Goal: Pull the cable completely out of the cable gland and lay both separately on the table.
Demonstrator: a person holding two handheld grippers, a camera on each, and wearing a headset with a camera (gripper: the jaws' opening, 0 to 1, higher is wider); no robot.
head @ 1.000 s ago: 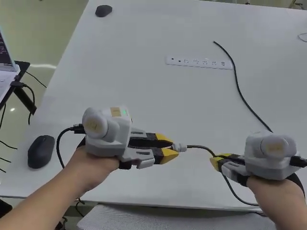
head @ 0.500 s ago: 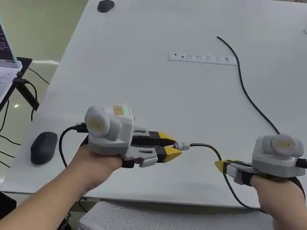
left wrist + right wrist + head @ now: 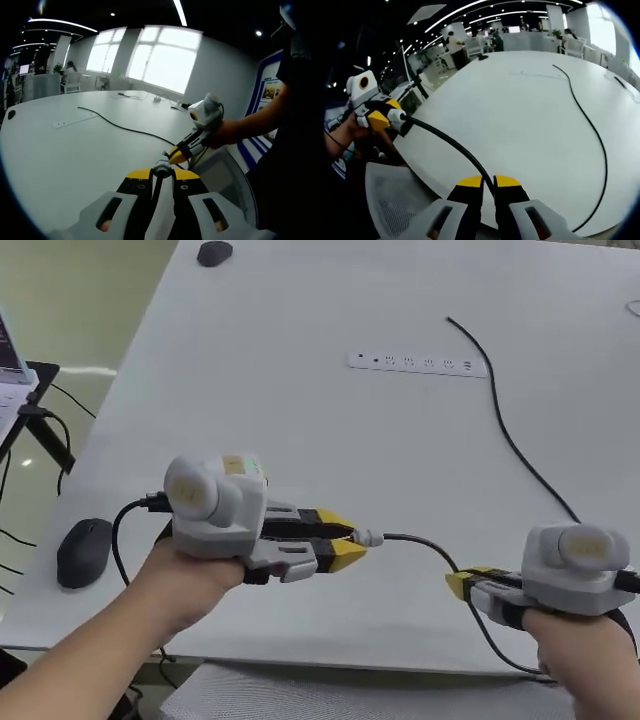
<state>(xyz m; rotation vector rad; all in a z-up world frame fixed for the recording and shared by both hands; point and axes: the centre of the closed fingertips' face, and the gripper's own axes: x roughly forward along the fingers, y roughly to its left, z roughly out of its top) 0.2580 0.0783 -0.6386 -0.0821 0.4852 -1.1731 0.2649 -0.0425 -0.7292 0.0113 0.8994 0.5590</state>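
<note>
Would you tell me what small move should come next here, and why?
Probably draw the right hand-held gripper away from the left hand-held gripper: the thin black cable it clamps runs into the small pale grey cable gland that the left one grips.

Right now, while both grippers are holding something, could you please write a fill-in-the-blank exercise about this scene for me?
1. The left gripper is shut on the cable gland, and a ____ cable leads out of it.
2. The right gripper is shut on the ____.
3. The power strip lying on the table is ____ in colour.

Missing words: black; cable; white.
</note>
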